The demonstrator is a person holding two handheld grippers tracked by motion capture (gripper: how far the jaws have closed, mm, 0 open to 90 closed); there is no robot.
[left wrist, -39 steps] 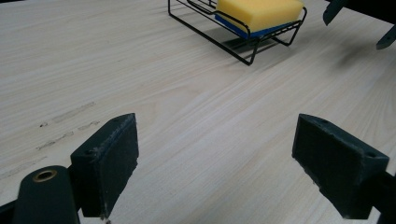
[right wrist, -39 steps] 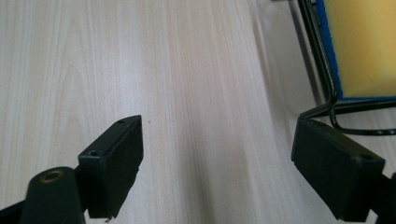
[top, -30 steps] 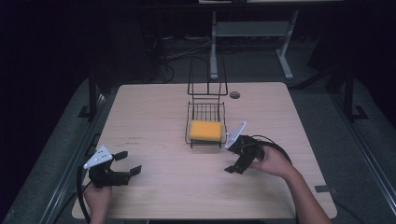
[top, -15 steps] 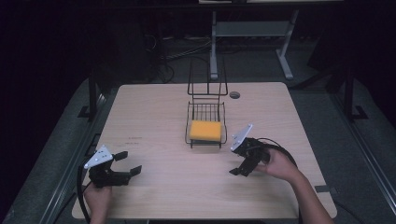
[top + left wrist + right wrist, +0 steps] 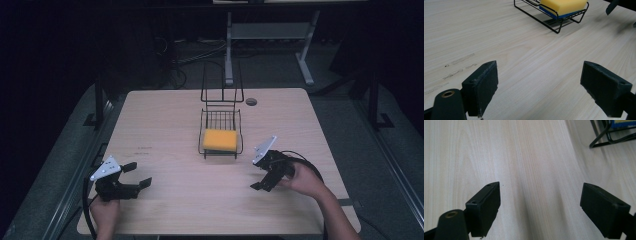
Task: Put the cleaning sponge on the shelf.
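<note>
A: Above the table, high view — yellow rectangular sponge [image 5: 220, 139] lies flat in the black wire rack [image 5: 221, 150] at table centre. Right gripper [image 5: 265, 179] sits just right of the rack, jaws spread, nothing held. Left gripper [image 5: 136, 176] rests near the front left corner, well apart from the rack, also released.

B: Step in hand?

A: Judging by position, the right one is clearing the rack. Best done low and level, jaws wide, away from the wire rim.

B: Left gripper view?

A: Pale wooden tabletop [image 5: 529, 62] between two open pads. Sponge [image 5: 564, 5] at top: yellow foam over a blue underside, seated inside the rack [image 5: 554, 22], edges square, looks soft.

B: Right gripper view?

A: Jaws wide over bare wood [image 5: 529, 170]. Rack foot [image 5: 599, 142] at the upper right corner, with a sliver of the blue layer above it.
</note>
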